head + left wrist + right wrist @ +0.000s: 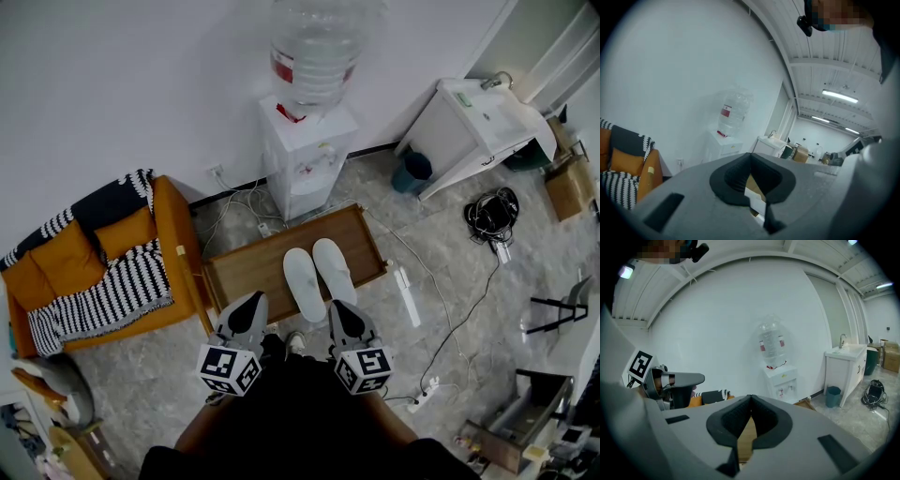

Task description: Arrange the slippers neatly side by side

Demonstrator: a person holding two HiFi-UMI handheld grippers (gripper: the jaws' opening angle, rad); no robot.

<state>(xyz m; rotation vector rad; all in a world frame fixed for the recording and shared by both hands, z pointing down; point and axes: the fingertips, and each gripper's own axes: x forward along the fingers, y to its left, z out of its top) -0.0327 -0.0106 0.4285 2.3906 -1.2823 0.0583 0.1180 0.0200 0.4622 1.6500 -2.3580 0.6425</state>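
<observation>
Over the grey floor (159,384), nearest, left gripper (251,300) and right gripper (336,307) are both clenched on nothing. Just beyond, the slippers (319,272) lie together on a wooden tray (239,272). A careless push with closed jaws may skew them

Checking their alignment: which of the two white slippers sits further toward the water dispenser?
The right-hand slipper: it lies slightly nearer the water dispenser, while the left-hand slipper sits further back.
</observation>
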